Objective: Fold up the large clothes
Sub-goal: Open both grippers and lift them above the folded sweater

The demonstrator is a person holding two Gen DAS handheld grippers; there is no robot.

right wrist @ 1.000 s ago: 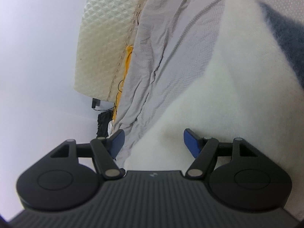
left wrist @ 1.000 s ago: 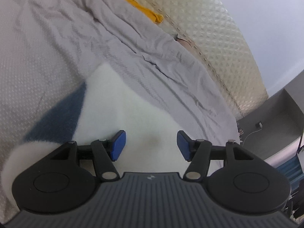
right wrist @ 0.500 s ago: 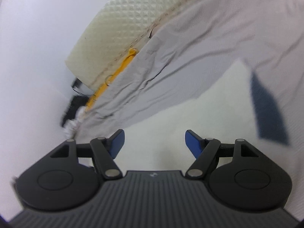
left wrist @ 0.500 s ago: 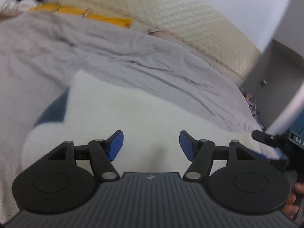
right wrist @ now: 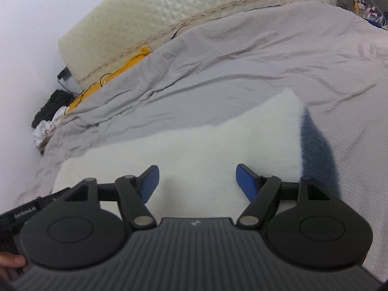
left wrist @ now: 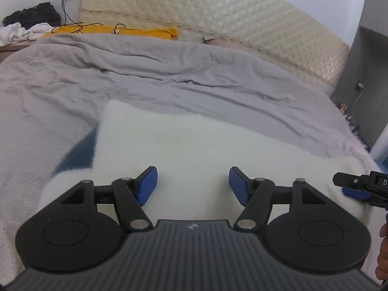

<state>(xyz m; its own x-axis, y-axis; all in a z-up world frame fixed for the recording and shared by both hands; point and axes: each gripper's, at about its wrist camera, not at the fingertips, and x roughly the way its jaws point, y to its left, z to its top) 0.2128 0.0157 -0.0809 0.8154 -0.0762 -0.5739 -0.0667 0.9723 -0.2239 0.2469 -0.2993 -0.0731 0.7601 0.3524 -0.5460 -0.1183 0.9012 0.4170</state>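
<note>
A white fleecy garment [left wrist: 194, 143] with a dark blue part [left wrist: 77, 152] lies folded flat on the grey bedspread [left wrist: 169, 77]. It also shows in the right wrist view [right wrist: 206, 145], with the blue part [right wrist: 315, 150] at its right edge. My left gripper [left wrist: 193, 184] is open and empty just above the garment's near side. My right gripper [right wrist: 197, 181] is open and empty over the garment too. The right gripper's tip [left wrist: 356, 186] shows at the right edge of the left wrist view.
A cream quilted headboard [left wrist: 218, 14] runs along the far side of the bed. A yellow cloth [left wrist: 116, 30] with a black cable lies by it. White and black clothes [left wrist: 21, 26] are piled at the far left. A grey cabinet [left wrist: 363, 80] stands at right.
Both grippers have swung upright and levelled out, so the bed and headboard now sit squarely ahead. Both stayed open over the white garment. The right gripper has come into the left view.
</note>
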